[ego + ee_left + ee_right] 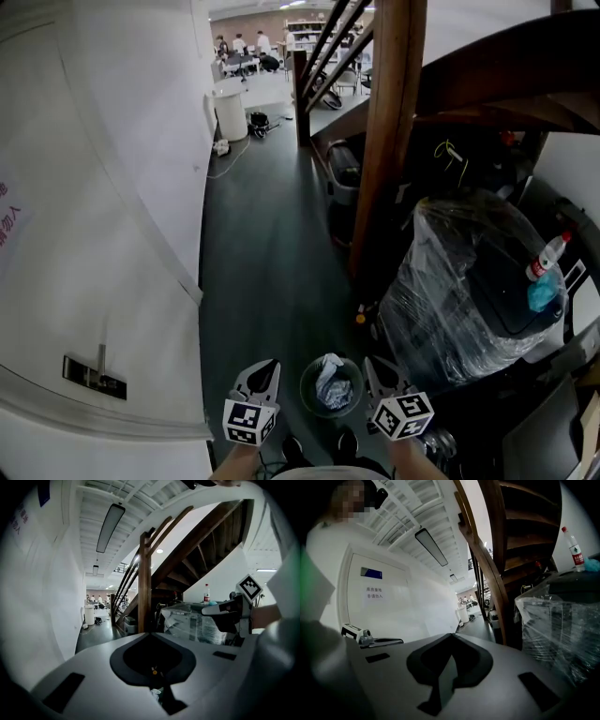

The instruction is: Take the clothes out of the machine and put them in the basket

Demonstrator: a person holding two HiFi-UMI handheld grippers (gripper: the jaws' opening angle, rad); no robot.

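Note:
In the head view a round dark basket (306, 392) stands on the floor right below me, with a crumpled white and blue cloth (330, 382) inside. My left gripper (269, 365) hangs just left of it and my right gripper (371, 362) just right of it. Both are above the basket, with their jaws together and nothing between them. The left gripper view shows its jaws (150, 633) meeting at the tip and pointing down the room. In the right gripper view the jaws (451, 635) are closed too. A bulky appliance wrapped in plastic film (464, 291) stands to the right.
A wooden stair post (389, 141) rises beside the wrapped appliance, which has a bottle (547, 257) on top. A white wall and door (103, 281) run along the left. The dark floor (258, 234) leads to a white bin (230, 112) and distant desks with people.

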